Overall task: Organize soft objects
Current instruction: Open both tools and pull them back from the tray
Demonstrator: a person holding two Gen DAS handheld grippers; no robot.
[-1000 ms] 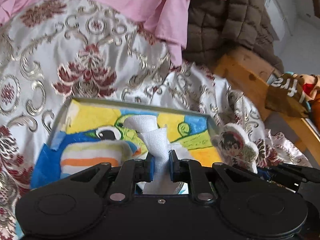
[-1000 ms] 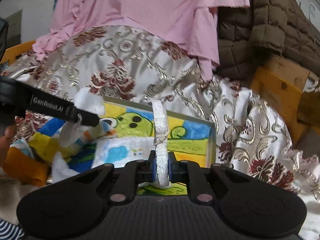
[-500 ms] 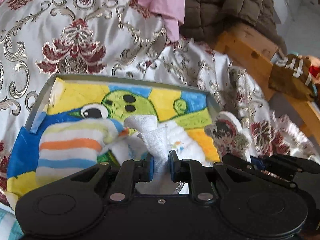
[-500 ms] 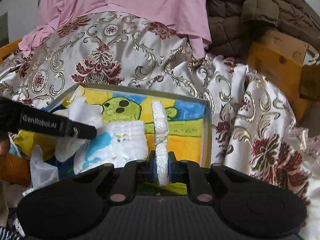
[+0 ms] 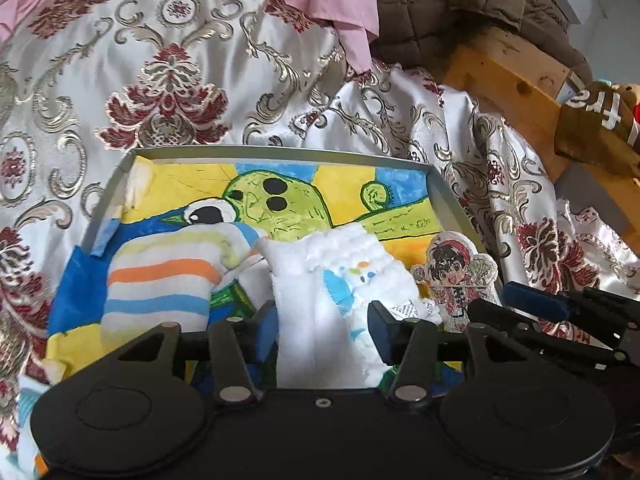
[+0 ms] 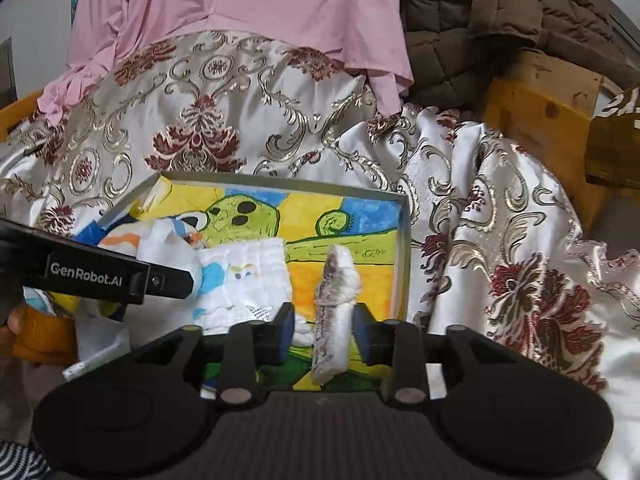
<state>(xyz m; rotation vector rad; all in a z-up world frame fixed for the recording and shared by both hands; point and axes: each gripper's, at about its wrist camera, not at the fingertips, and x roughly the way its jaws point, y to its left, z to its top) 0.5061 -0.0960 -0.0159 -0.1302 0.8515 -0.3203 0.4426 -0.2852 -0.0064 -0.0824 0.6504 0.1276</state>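
Note:
A grey tray point(image 5: 280, 153) lined with a bright painted picture lies on the bedspread. In it lie a striped cloth point(image 5: 160, 280) and a white cloth with blue spots point(image 5: 320, 280). My left gripper point(image 5: 322, 330) is opening; the white cloth sits slack between its jaws and rests on the tray. A flat padded cartoon figure point(image 5: 456, 276) stands at the tray's right side. Seen edge-on, the figure point(image 6: 336, 300) stands between the opening jaws of my right gripper point(image 6: 323, 332), clear of the left pad. The left gripper point(image 6: 172, 280) reaches in from the left over the white cloth point(image 6: 248, 276).
A floral satin bedspread point(image 5: 160, 80) surrounds the tray. A pink garment point(image 6: 240, 8) and a brown quilted jacket point(image 6: 500, 8) lie behind. A wooden frame point(image 5: 512, 68) and a brown plush with letters point(image 5: 600, 120) are at the right. A hand point(image 6: 12, 320) shows at the lower left.
Both grippers have opened. The white cloth, pinched upright before, has spread flat in the tray. The cartoon figure now stands loose between the right jaws. The left gripper moved in over the tray.

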